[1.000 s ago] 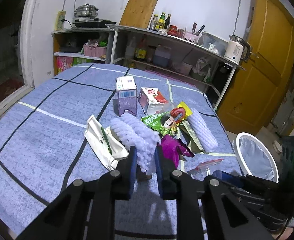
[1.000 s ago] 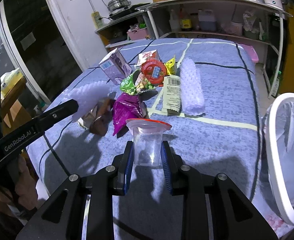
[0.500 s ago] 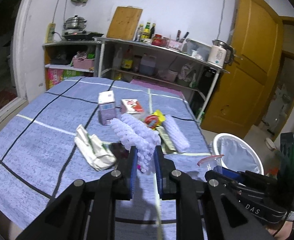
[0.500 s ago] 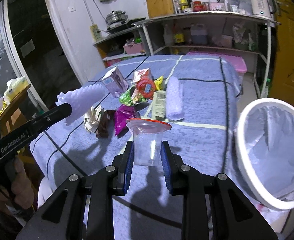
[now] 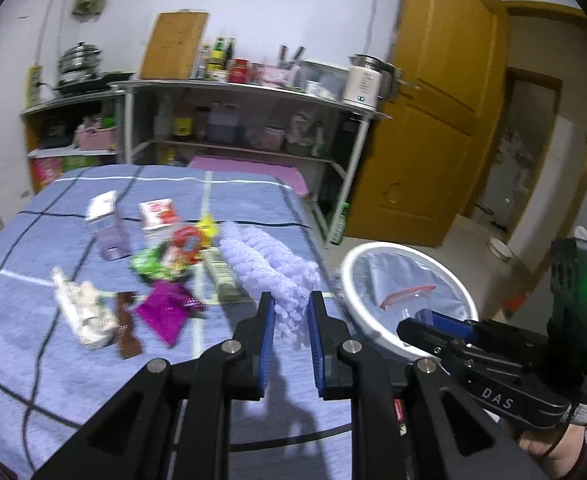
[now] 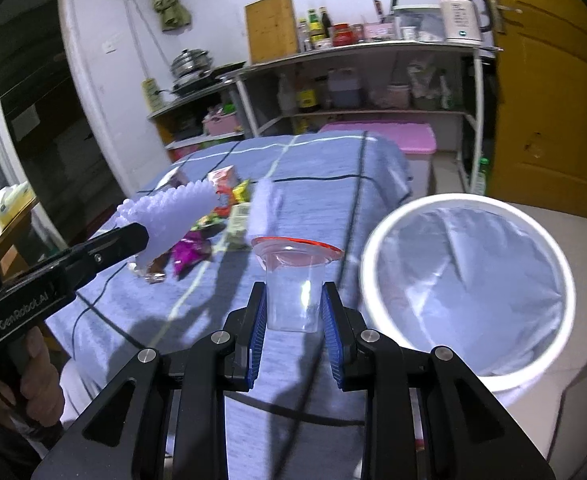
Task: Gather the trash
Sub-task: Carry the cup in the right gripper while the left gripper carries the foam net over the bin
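My left gripper (image 5: 290, 312) is shut on a lilac foam fruit net (image 5: 269, 264), held above the table's right part; the net also shows in the right wrist view (image 6: 173, 216). My right gripper (image 6: 293, 312) is shut on a clear plastic cup with a red rim (image 6: 293, 280), just left of the white bin (image 6: 377, 232) lined with a clear bag. In the left wrist view the cup (image 5: 409, 300) hangs over the bin's opening (image 5: 353, 264). Wrappers and cartons (image 5: 161, 264) lie on the blue cloth.
The table (image 5: 33, 352) has a blue checked cloth; a purple carton (image 5: 105, 220), a white crumpled bag (image 5: 81, 308) and a second foam net (image 6: 263, 208) lie on it. Kitchen shelves (image 5: 233, 92) stand behind. A yellow door (image 5: 433, 120) is at the right.
Both grippers have swung right toward the bin with their loads. The bin has grown larger in both views, and the cup now sits beside its rim.
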`<state>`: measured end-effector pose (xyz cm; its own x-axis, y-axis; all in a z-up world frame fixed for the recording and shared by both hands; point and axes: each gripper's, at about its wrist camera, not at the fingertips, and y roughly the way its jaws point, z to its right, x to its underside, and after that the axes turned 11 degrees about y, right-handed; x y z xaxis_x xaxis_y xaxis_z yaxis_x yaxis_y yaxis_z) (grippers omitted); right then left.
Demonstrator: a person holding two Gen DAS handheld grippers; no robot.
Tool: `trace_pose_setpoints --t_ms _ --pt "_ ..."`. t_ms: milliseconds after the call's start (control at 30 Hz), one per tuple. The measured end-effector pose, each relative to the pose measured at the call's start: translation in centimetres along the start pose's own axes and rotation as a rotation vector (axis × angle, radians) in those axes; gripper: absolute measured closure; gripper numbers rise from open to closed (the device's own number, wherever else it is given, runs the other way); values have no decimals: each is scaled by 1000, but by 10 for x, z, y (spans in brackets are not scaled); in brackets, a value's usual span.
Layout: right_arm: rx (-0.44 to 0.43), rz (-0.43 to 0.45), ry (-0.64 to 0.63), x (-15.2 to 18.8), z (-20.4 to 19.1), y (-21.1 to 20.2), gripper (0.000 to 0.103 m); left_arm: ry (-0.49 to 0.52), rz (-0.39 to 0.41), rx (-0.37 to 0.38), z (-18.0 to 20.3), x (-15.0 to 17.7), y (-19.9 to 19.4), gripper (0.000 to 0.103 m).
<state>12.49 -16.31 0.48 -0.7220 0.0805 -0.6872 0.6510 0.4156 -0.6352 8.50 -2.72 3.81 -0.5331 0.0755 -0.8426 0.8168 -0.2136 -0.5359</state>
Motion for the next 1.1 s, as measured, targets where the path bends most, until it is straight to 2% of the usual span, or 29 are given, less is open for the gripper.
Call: trace_pose_setpoints --t_ms 367,600,867,1100 --pt "120 25 104 -4 66 -15 75 104 -38 160 63 -12 40 86" --pt "183 12 153 -6 101 -14 75 140 -83 239 88 -13 66 86" --pt "204 -21 190 -3 122 -7 75 156 -133 296 99 -13 88 85" --pt "213 -37 208 -6 128 1 74 163 -153 316 104 -11 97 85"
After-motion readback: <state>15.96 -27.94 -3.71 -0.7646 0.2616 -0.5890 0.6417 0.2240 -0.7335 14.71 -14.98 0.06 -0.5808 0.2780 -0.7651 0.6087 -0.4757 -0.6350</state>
